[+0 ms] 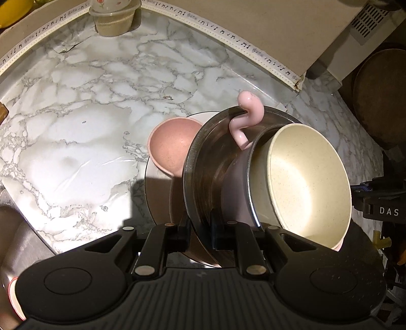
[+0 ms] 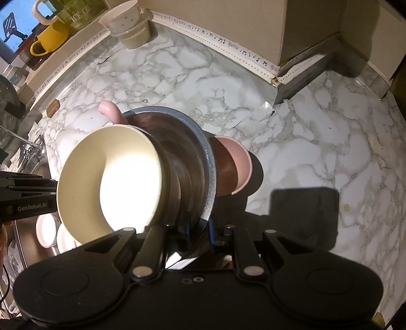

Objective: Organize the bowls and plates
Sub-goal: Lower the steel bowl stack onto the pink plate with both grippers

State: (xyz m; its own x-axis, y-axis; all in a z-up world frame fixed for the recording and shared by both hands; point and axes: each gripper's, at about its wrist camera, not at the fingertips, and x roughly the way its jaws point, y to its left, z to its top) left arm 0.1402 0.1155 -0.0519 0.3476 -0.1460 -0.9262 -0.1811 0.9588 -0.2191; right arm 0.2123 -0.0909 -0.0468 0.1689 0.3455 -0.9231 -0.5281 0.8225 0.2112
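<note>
A steel bowl (image 1: 200, 165) holds a pink handled cup (image 1: 243, 121) and a cream bowl (image 1: 307, 182). My left gripper (image 1: 200, 228) is shut on the steel bowl's rim. My right gripper (image 2: 200, 228) is shut on the opposite rim of the same steel bowl (image 2: 203, 157), with the cream bowl (image 2: 114, 182) nested inside. The stack is held tilted above a pink bowl (image 1: 170, 147) that sits on a white plate (image 1: 157, 203) on the marble counter. The pink bowl also shows in the right wrist view (image 2: 241, 165).
A plastic tub with a floral cup (image 1: 114, 17) stands at the counter's back edge, also in the right wrist view (image 2: 129, 28). A yellow mug (image 2: 50, 38) sits on the ledge. A sink with white dishes (image 2: 50, 228) lies at left. A round wooden board (image 1: 380, 96) leans at right.
</note>
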